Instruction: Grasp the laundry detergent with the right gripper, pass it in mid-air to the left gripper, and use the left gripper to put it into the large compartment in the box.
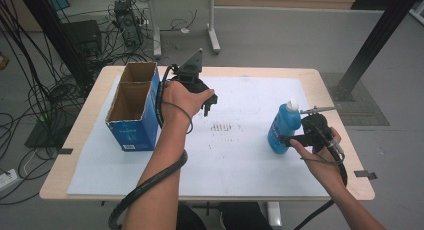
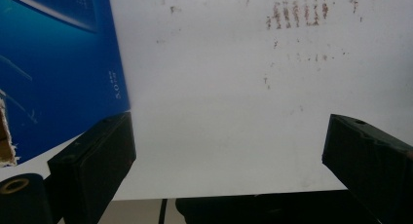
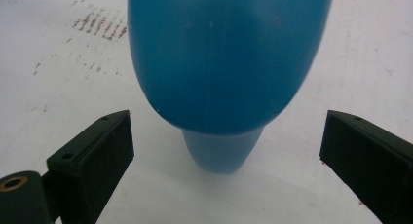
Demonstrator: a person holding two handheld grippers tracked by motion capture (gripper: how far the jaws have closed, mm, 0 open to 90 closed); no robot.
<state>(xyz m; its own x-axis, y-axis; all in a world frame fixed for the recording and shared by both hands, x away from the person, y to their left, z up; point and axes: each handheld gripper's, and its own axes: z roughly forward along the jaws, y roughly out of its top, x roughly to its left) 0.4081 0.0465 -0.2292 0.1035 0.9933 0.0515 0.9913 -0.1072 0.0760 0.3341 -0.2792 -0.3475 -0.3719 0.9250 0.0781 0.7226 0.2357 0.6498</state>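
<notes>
**Right gripper at blue bottle, left gripper beside cardboard box**

Right gripper (image 3: 224,151): black, blocky jaws spread wide, nothing pinched. Between and just beyond them, a blue bottle (image 3: 224,63) of smooth, glossy plastic, rounded body, faint seam down the middle. In the high view, same bottle (image 1: 284,127) standing upright with a white cap, near the right edge of the table (image 1: 75,155), just beside the right gripper (image 1: 295,139); contact impossible to judge.

Left gripper (image 2: 229,156): matte black rectangular jaws also spread apart, holding nothing. Under them, a white sheet (image 2: 219,102), flat and dull, marked with short reddish-brown smudges in rows. At the left of that view, the printed blue wall of a cardboard box (image 2: 58,63) with a torn brown edge. From above, box (image 1: 134,110) open at the top, two compartments, raw brown inside, blue outside, just beside the left gripper (image 1: 207,104). Pale wood table surface around the sheet.
</notes>
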